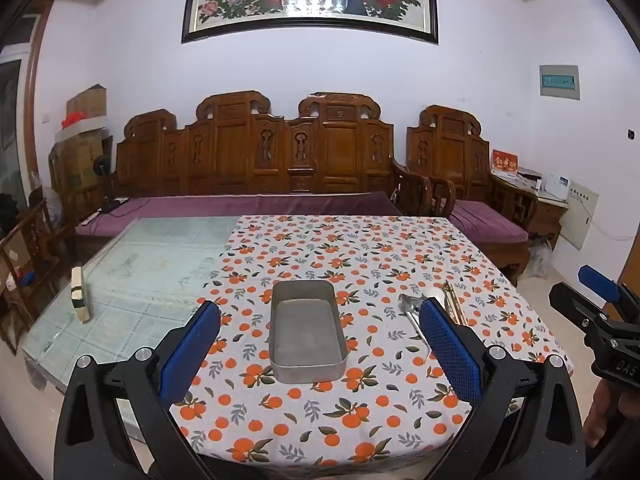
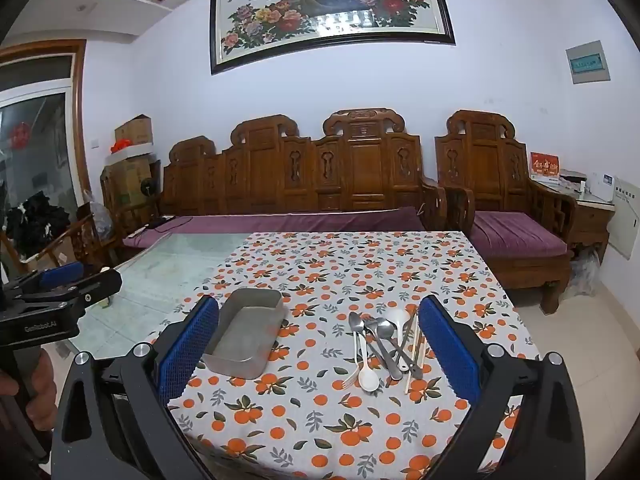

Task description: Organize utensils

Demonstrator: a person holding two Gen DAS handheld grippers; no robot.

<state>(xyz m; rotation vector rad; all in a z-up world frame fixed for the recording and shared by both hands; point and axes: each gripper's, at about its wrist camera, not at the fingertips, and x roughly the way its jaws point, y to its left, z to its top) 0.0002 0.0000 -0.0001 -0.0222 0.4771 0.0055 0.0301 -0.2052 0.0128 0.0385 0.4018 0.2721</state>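
Both grippers spread wide, holding nothing, above the near edge of the table.

Left gripper (image 1: 320, 344): fingers wide apart, the metal tray (image 1: 306, 330) straight ahead between them, bare inside, on the orange-print tablecloth (image 1: 360, 256). Right gripper (image 2: 320, 344): fingers wide apart, a loose pile of utensils (image 2: 382, 344) ahead and slightly toward its right finger — metal spoons, a fork, a white spoon (image 2: 368, 376), chopsticks (image 2: 416, 344), crossed over each other. Tray just beside its left finger, apart from the pile. Bare glass tabletop (image 1: 160, 256) beyond the cloth, off the left gripper's left side.
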